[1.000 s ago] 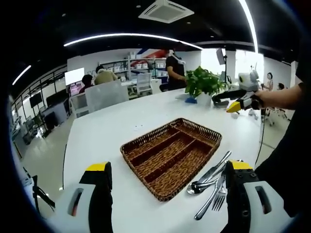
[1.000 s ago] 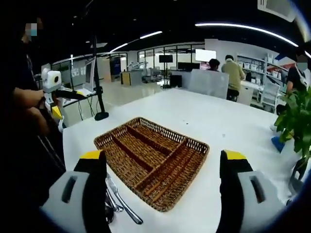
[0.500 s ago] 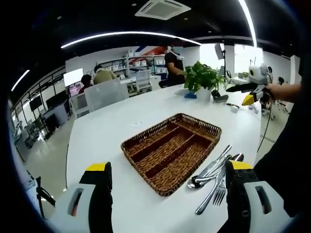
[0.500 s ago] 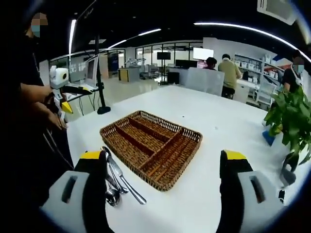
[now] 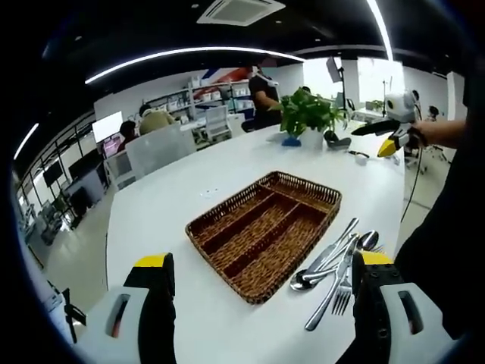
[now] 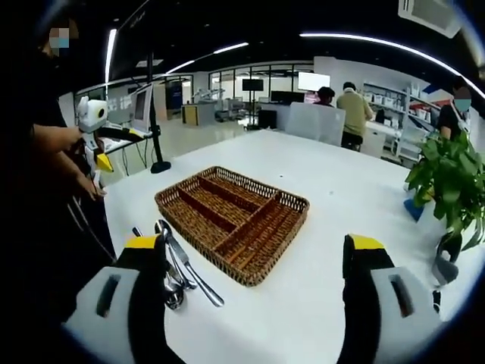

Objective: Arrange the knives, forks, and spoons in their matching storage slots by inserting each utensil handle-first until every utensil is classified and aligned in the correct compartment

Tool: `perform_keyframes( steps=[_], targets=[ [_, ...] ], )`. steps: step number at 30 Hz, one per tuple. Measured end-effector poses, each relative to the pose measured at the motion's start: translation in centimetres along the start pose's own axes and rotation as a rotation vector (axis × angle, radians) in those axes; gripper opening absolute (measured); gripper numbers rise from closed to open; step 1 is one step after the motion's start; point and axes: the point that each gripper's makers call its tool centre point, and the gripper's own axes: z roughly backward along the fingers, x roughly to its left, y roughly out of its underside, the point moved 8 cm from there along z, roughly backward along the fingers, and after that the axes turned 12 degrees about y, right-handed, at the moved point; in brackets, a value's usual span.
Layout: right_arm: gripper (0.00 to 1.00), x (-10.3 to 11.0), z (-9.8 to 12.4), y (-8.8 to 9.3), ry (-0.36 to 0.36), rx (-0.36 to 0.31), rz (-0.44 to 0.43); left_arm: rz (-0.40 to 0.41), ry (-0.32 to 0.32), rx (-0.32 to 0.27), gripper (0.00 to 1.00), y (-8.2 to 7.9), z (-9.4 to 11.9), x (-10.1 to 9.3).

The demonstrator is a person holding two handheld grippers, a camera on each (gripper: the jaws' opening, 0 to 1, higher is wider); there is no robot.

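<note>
Both grippers hang above the white worktop [image 5: 159, 205], jaws spread wide and holding nothing. The wicker tray [image 5: 264, 231] sits ahead of the left gripper [image 5: 261, 262], between its jaws, compartments bare. The pile of utensils [image 5: 333, 265] lies just beside the tray, close to the left gripper's right jaw. Seen from the right gripper [image 6: 258, 246], the tray [image 6: 231, 218] sits ahead, slightly left, and the utensils [image 6: 178, 265] crowd its left jaw.

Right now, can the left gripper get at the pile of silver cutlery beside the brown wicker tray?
Probably yes. The left gripper is open, and the silver cutlery pile lies loose on the white table just ahead of its right jaw, outside the brown wicker tray, nothing between.
</note>
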Motion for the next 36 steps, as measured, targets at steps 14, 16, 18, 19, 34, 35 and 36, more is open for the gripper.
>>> perform_keyframes(
  steps=[14,16,18,19,34,35,36],
  targets=[
    [1.00,1.0,0.4,-1.2,-0.021,-0.028,0.017,-0.069,0.023,0.090,0.98,0.6,-0.2,-0.3],
    [1.00,1.1,0.4,-1.3,-0.018,-0.028,0.032,-0.081,0.033,0.114,0.96,0.7,-0.5,-0.3],
    [1.00,1.2,0.4,-1.2,-0.021,-0.026,0.035,-0.088,0.056,0.131,0.94,0.7,-0.9,-0.4],
    [1.00,1.2,0.4,-1.2,-0.021,-0.028,0.029,-0.092,0.066,0.136,0.95,0.7,-1.1,-0.5],
    [1.00,1.3,0.2,-0.2,-0.026,-0.005,0.005,-0.182,0.199,0.299,0.89,2.3,-6.1,-2.0],
    [1.00,1.2,0.2,-0.2,-0.026,-0.006,0.004,-0.191,0.205,0.310,0.89,2.6,-6.5,-2.1],
    [1.00,1.2,0.2,-0.2,-0.026,-0.006,0.002,-0.197,0.208,0.323,0.89,2.8,-6.7,-2.1]
  ],
)
